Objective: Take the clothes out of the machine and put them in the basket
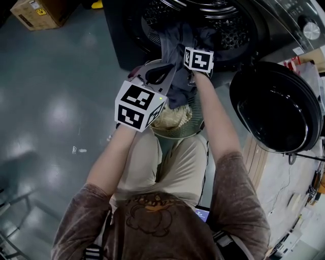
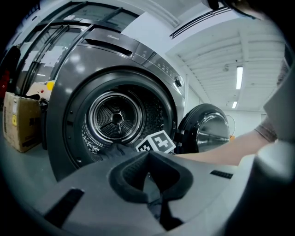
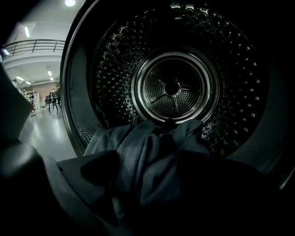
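Note:
A grey-blue garment (image 1: 175, 56) hangs from the washing machine's drum (image 1: 223, 25) down towards the basket (image 1: 195, 133) between my knees. My left gripper (image 1: 155, 73) is above the basket, shut on a dark fold of that garment (image 2: 159, 205). My right gripper (image 1: 195, 38) reaches into the drum mouth. In the right gripper view its jaws (image 3: 152, 175) stand wide, with the bunched garment (image 3: 147, 152) lying between them, not pinched. The right gripper's marker cube (image 2: 156, 143) shows at the drum lip in the left gripper view.
Cream clothes (image 1: 172, 119) lie in the basket. The machine's round door (image 1: 277, 106) stands open at the right. A cardboard box (image 1: 38, 12) sits on the grey floor at the far left. The perforated drum (image 3: 173, 87) is deep and dark behind the garment.

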Tool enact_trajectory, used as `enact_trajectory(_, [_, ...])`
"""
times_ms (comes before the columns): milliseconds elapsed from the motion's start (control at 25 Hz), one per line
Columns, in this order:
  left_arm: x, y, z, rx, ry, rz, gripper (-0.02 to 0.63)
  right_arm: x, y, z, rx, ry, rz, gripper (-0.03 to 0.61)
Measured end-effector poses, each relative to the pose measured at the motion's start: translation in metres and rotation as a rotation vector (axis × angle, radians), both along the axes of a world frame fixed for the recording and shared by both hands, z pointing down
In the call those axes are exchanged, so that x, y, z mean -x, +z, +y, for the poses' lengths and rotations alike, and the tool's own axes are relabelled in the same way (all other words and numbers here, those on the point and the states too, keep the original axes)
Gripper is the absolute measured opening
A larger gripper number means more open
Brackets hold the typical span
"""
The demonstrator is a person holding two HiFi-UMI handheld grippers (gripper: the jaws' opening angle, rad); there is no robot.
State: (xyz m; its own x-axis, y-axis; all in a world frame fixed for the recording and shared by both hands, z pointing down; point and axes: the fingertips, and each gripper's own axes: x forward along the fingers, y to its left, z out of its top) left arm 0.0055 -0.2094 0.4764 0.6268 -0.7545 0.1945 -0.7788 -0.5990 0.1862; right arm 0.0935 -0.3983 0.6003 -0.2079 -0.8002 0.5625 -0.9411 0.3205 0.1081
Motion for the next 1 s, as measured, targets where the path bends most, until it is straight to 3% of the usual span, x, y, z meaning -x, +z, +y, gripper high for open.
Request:
enact_trajectory(120, [0.001, 0.001, 0.0, 0.0, 0.004, 0.001, 0.006, 0.002, -0.002, 0.002, -0.008, -0.006, -0.012, 0.345])
enact_trajectory(160, [0.001, 0.001, 0.0, 0.0, 0.005, 0.0, 0.006, 0.001, -0.003, 0.003, -0.009, 0.0, -0.015, 0.253])
enact_trajectory(440, [-0.001, 0.001, 0.002, 0.001, 0.009, -0.011, 0.006, -0.008, -0.011, 0.01, 0.001, 0.017, -0.052, 0.109])
enact_trajectory(640, [0.0, 0.003, 0.003, 0.001, 0.007, -0.015, 0.006, -0.008, -0.026, 0.037, -0.027, -0.03, -0.068, 0.067])
enact_trajectory(1000, [-0.004, -0.003, 0.008, -0.008, -0.007, -0.011, 0.006, -0.022, -0.049, 0.127, -0.028, -0.15, -0.127, 0.058])
